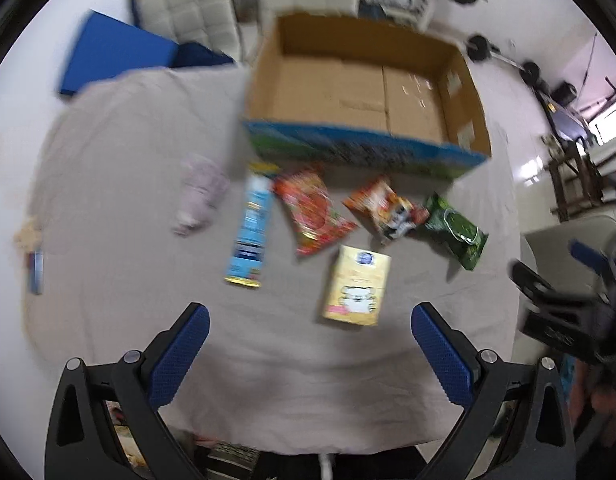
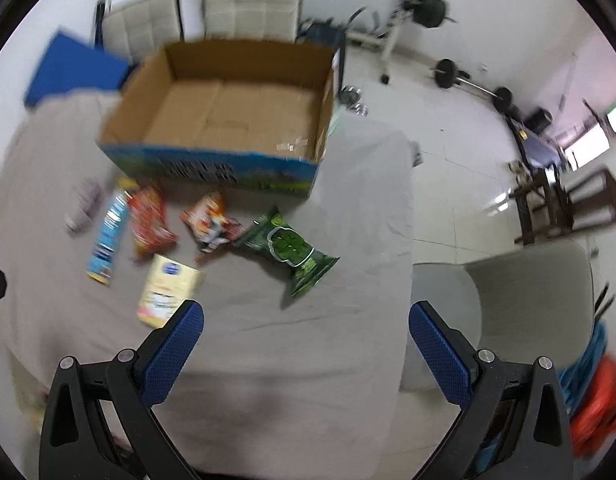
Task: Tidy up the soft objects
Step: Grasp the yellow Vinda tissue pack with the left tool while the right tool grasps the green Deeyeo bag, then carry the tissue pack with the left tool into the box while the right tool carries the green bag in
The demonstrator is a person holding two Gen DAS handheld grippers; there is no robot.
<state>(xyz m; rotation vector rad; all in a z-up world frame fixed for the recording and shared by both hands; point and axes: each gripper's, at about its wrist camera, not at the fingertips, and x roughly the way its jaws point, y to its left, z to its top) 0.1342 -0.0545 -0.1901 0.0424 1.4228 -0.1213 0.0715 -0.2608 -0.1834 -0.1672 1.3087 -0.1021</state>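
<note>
Blurred by motion; labels unreadable. Snack packets, green packet (image 2: 292, 250) and yellow packet (image 1: 356, 285) among them, lay before empty cardboard box (image 1: 363, 92), beyond left gripper (image 1: 309, 356) and right gripper (image 2: 306, 354), both spread wide, empty.

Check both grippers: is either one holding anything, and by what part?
Nothing is held. The left gripper and right gripper are both open with nothing between their fingers, above the cloth, short of the snack packs.
</note>
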